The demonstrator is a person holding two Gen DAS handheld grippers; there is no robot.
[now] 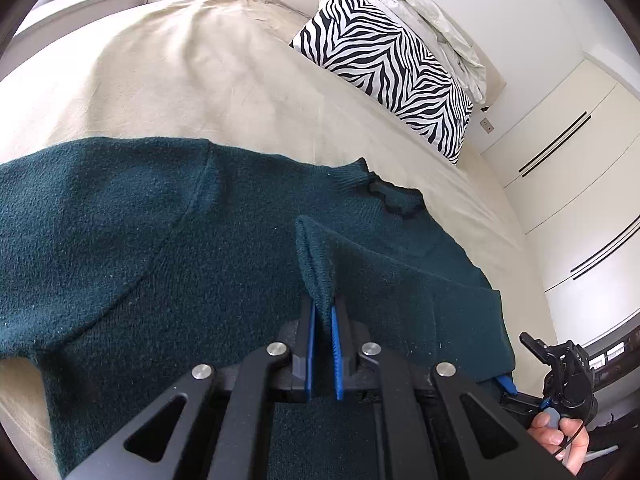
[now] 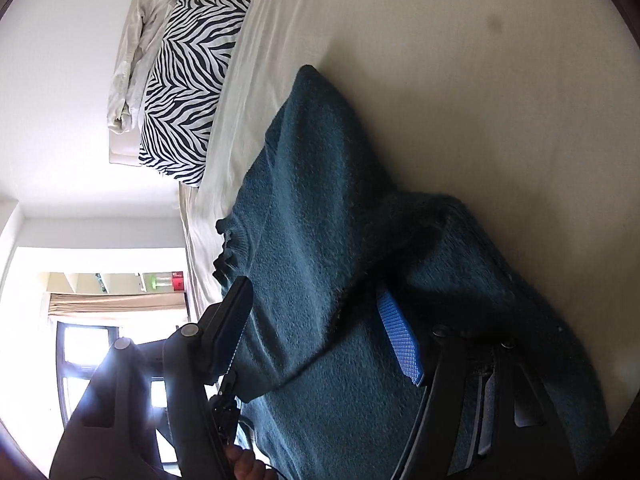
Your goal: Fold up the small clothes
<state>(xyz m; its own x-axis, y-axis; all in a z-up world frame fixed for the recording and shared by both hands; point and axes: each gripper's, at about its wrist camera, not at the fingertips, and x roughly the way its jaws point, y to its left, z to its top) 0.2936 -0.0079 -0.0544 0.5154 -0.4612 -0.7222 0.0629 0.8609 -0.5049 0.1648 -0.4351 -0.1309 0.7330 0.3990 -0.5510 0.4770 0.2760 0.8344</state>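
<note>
Both wrist cams sit close above the sweater [image 1: 160,240], facing the far headboard; right view rolled sideways; both share the zebra pillow [image 1: 384,64].

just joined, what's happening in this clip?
A person with a handheld claw in each hand is folding a dark teal sweater spread on a beige bed. The left claw is shut on a pinched ridge of the knit, lifted over the body below the collar. The right claw is open, with sweater fabric draped between its fingers. A zebra-print pillow sits at the head of the bed. The fold is mid-way.
</note>
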